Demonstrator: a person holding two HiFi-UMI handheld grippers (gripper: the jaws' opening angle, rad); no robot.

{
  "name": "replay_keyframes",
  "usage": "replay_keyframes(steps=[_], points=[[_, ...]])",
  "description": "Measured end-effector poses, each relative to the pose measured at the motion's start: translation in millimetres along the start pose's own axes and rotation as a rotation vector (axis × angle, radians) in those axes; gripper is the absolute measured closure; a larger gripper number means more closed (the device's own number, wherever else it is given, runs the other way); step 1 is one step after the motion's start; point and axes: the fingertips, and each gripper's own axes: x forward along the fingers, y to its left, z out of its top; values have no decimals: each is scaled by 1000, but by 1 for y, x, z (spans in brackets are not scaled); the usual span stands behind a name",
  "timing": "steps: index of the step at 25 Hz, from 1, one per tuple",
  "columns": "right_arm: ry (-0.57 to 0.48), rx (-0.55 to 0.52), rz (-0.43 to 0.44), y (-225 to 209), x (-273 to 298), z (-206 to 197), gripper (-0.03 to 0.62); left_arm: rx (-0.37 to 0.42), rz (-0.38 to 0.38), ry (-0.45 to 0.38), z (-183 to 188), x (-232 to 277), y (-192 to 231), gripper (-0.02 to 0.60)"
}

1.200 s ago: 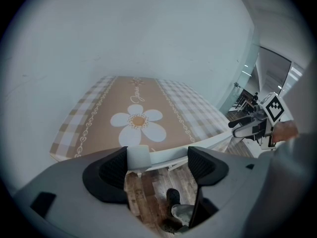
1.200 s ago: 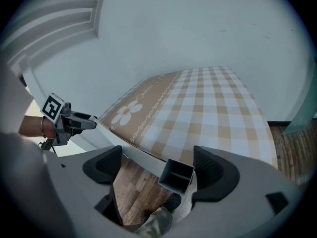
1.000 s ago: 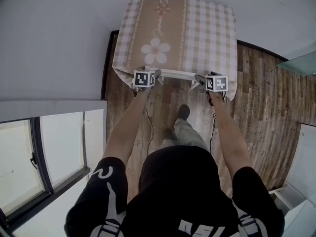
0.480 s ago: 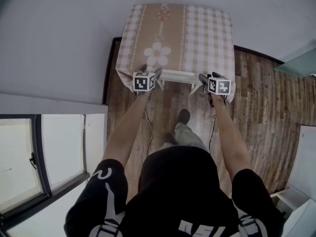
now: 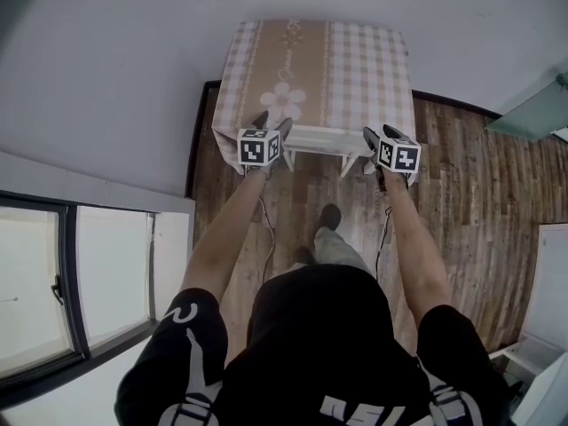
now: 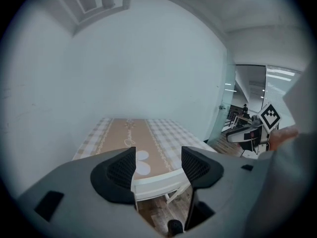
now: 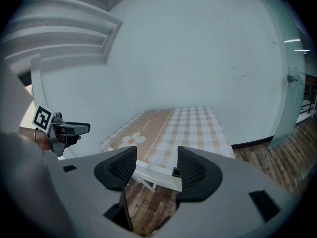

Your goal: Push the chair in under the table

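Hovering mid-frame w/ L gripper (image 5: 272, 122) & R gripper (image 5: 380, 136), both jaws apart, just been closing, nothing pinched; white chair (image 5: 315, 138) betw. them, backrest at checked table (image 5: 355, 60) edge, top centre.

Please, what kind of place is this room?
Probably a small dining corner in a home-like room: a table covered with a checked, flowered cloth, a white chair tucked under its near edge, and a wood-plank floor.
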Motion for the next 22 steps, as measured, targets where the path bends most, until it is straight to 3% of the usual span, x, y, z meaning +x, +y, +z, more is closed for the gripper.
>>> replay_keyframes(steps=[8, 22], points=[[-116, -30, -6, 25, -38, 28, 395, 55, -29, -98, 34, -34, -23, 337], [-227, -120, -23, 66, -83, 45, 508, 78, -42, -183, 41, -79, -44, 503]])
